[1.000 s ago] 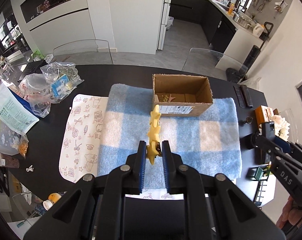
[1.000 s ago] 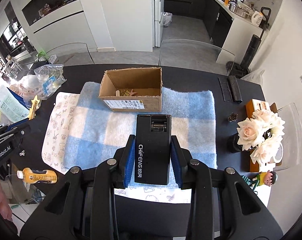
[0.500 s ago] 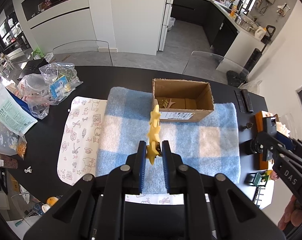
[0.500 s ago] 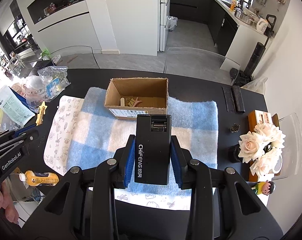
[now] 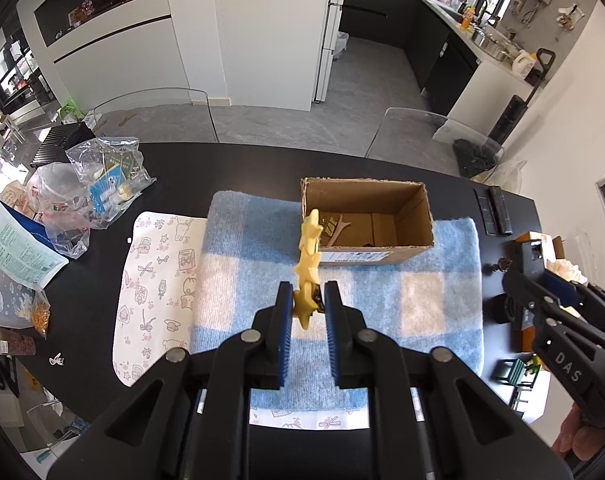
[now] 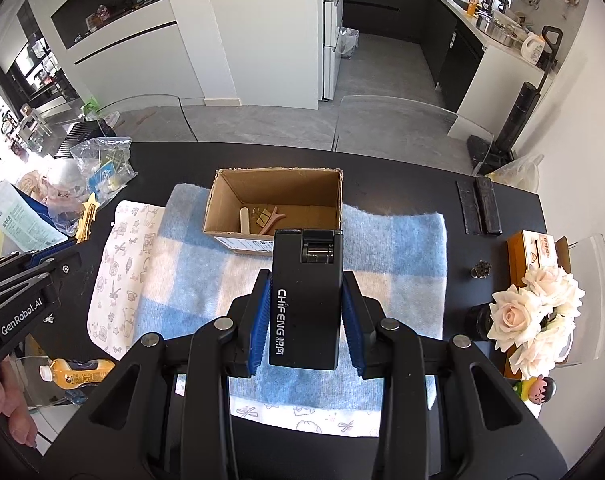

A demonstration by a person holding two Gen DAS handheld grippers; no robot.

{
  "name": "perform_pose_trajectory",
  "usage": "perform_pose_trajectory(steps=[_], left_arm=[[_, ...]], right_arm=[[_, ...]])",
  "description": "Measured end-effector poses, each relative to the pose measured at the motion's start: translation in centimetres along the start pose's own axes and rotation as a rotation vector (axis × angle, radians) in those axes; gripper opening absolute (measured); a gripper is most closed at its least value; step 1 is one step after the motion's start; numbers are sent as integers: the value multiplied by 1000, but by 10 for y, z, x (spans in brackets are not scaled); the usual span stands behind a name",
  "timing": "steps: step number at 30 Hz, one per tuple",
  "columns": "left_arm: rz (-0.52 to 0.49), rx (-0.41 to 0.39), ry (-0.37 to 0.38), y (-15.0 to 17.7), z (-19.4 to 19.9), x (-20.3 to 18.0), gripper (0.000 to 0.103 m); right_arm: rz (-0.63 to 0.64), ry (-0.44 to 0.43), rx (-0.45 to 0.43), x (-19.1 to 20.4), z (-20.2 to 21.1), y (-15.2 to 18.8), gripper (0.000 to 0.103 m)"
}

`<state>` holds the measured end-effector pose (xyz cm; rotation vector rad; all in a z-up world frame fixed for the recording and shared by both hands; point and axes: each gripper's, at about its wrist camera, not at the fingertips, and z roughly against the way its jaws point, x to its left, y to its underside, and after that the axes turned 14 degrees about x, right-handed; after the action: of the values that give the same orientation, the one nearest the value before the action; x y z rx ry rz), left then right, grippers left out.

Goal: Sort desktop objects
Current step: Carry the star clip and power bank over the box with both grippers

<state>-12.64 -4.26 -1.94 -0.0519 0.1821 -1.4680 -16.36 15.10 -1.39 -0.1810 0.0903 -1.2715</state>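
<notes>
My left gripper [image 5: 307,308] is shut on a yellow star-shaped hair clip [image 5: 307,258] and holds it up above the blue checked towel [image 5: 402,300], just left of the open cardboard box [image 5: 366,216]. My right gripper [image 6: 304,302] is shut on a black CHIFENG box-shaped device [image 6: 304,300] and holds it above the towel [image 6: 190,280], in front of the cardboard box [image 6: 274,204]. The box holds a pink clip, a gold binder clip and a pale stick [image 6: 258,216]. The left gripper and its yellow clip [image 6: 87,216] show at the left of the right wrist view.
Plastic bags and packets [image 5: 82,192] lie at the table's left. A printed white cloth [image 5: 154,280] lies under the towel. Two black bars [image 6: 478,206], a wooden box [image 6: 536,252], white roses [image 6: 538,312] and a toy figure [image 6: 536,388] stand right. An orange bottle [image 6: 78,372] lies near left.
Both grippers have risen and drawn back a little, so the table and box look smaller and farther. Each still holds its object.
</notes>
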Motion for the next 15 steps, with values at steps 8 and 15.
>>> perform_pose_trajectory(steps=[8, 15], left_arm=[[-15, 22, 7, -31, -21, -5, 15], [-28, 42, 14, -58, -41, -10, 16]], right_arm=[[7, -4, 10, -1, -18, -31, 34], [16, -5, 26, -2, -38, -58, 34]])
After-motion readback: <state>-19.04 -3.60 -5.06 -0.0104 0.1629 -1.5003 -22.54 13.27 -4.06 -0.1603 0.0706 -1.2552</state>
